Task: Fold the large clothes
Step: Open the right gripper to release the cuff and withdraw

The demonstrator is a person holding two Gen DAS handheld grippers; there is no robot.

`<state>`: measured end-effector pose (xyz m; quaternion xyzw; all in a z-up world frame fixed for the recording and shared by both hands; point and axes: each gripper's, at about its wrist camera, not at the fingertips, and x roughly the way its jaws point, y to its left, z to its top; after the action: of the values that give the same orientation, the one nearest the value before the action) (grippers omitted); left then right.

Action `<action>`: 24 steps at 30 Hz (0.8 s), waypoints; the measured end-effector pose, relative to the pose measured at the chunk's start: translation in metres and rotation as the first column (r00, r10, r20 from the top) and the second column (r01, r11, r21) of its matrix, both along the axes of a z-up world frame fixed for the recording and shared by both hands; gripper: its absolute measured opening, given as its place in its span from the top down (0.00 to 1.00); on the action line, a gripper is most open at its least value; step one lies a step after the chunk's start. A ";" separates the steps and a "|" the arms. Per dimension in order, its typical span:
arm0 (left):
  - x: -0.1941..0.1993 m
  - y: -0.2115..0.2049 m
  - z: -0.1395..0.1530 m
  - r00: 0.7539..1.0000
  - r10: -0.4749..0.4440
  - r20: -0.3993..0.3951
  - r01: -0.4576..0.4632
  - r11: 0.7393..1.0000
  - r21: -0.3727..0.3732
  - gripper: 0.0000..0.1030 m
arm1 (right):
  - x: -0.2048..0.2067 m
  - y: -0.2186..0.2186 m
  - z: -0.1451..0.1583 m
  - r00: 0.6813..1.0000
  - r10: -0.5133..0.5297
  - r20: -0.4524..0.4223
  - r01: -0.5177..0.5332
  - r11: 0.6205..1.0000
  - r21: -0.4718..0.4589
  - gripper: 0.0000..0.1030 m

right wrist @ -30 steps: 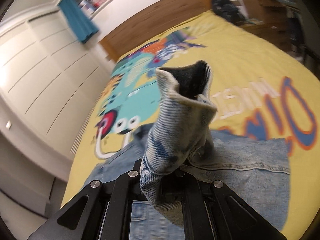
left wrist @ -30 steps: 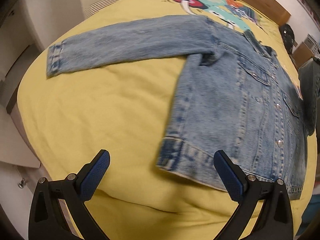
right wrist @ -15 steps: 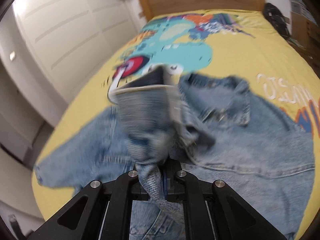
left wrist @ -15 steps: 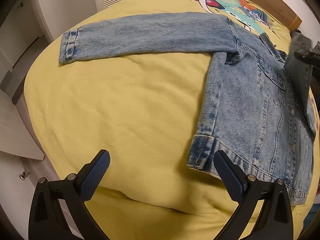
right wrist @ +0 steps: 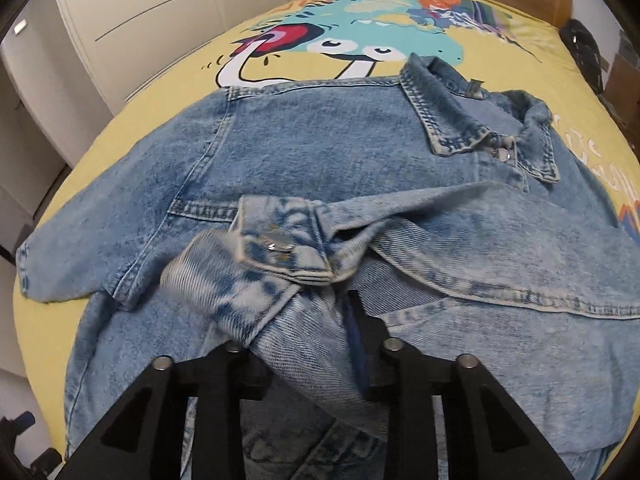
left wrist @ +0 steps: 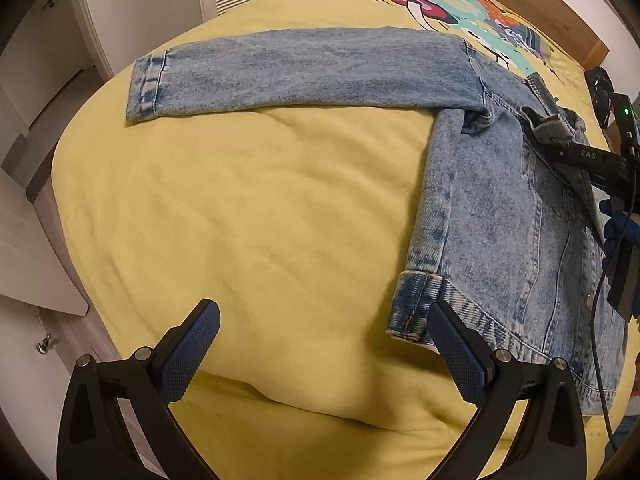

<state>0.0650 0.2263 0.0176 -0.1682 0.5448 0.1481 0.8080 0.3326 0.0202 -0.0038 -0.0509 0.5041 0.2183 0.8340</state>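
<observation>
R hand-held gripper point(right wrist: 316, 320) clamps jacket sleeve cuff point(right wrist: 280, 248)

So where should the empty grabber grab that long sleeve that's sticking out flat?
Probably at the cuff of the spread sleeve. It lies flat on the yellow bed cover with its end edge free, so one finger could slide under from the open end. The left gripper is open, over bare cover. The right gripper is busy, shut on the other sleeve.
</observation>
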 end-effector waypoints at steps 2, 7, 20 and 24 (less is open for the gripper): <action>0.000 0.001 0.000 1.000 0.003 -0.003 -0.003 1.000 -0.003 0.01 | -0.003 0.004 0.002 1.000 0.020 -0.010 -0.020 1.000 0.019 0.52; -0.001 0.002 0.002 1.000 0.008 0.001 -0.008 1.000 -0.012 0.01 | -0.014 0.014 0.010 0.998 0.070 -0.008 -0.070 0.997 0.029 0.36; -0.001 -0.007 0.012 0.999 -0.009 0.034 0.009 1.000 -0.007 0.01 | -0.027 -0.037 0.049 0.996 0.010 0.084 -0.018 0.996 0.092 0.32; 0.006 -0.013 0.010 0.999 -0.034 0.025 0.034 0.999 0.009 0.01 | -0.022 -0.077 0.038 0.992 -0.087 0.094 0.083 0.996 0.038 0.32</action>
<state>0.0712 0.2129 0.0280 -0.1571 0.5369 0.1347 0.8179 0.3105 -0.0567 0.0345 -0.0255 0.4615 0.1884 0.8665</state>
